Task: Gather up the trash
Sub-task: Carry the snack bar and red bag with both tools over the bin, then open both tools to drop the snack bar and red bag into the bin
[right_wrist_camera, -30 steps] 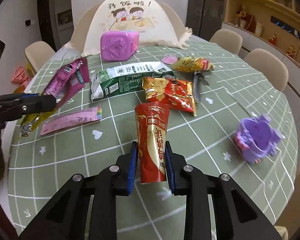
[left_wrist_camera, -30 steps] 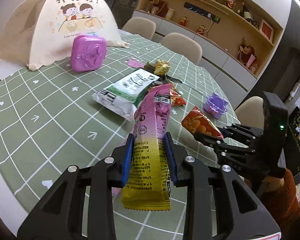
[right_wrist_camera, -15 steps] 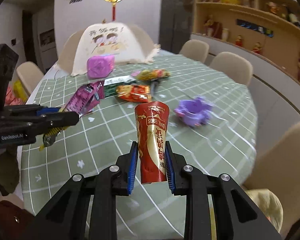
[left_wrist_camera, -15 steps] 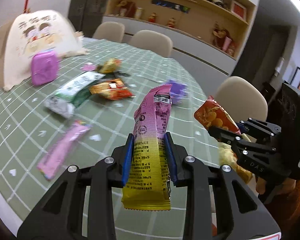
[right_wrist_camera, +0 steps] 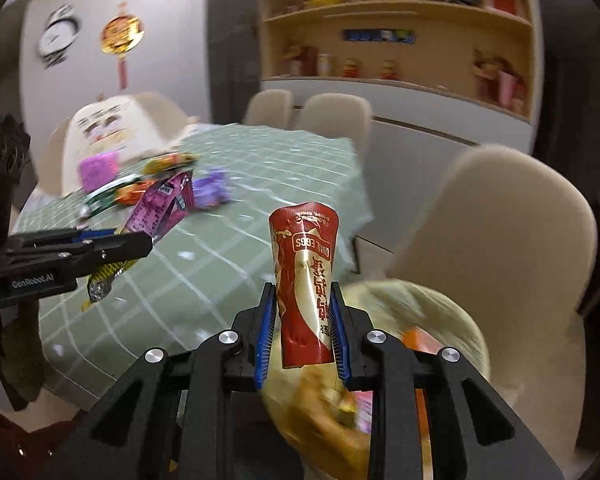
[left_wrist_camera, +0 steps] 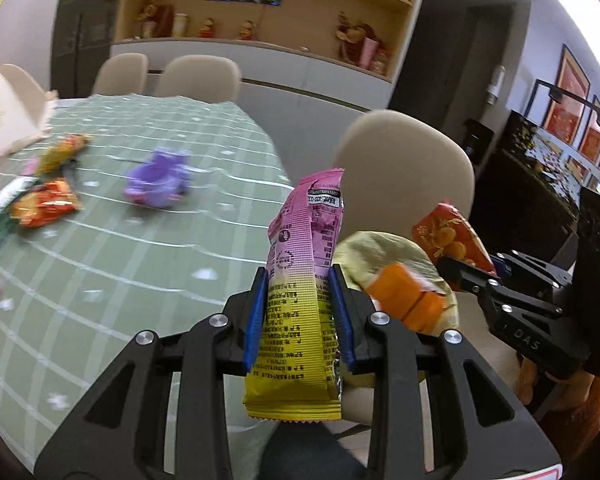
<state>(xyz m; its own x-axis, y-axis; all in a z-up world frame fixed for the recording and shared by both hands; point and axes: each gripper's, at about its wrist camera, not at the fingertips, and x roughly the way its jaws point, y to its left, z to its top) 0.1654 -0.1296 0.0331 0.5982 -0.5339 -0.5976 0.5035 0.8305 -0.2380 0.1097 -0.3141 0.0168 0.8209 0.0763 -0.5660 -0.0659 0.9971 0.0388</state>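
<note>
My left gripper [left_wrist_camera: 300,316] is shut on a pink-and-yellow snack wrapper [left_wrist_camera: 304,280], held upright off the table's edge. My right gripper [right_wrist_camera: 304,332] is shut on a red-and-gold snack wrapper [right_wrist_camera: 306,280]. Each gripper shows in the other view: the right one [left_wrist_camera: 466,270] with its red wrapper [left_wrist_camera: 452,236], the left one [right_wrist_camera: 140,242] with its pink wrapper [right_wrist_camera: 160,210]. A yellow-lined trash bin [right_wrist_camera: 432,320] with wrappers inside sits just beyond and below both grippers; it also shows in the left wrist view [left_wrist_camera: 392,256].
The green checked table [left_wrist_camera: 140,248] holds a purple toy [left_wrist_camera: 158,178], an orange wrapper [left_wrist_camera: 44,202], a gold wrapper [left_wrist_camera: 64,148] and a white food cover [right_wrist_camera: 112,128]. A beige chair [left_wrist_camera: 408,164] stands behind the bin. More chairs and a shelf wall stand beyond.
Both grippers, each holding its wrapper, have swung right from over the table to its edge. The yellow bin has come into view below them.
</note>
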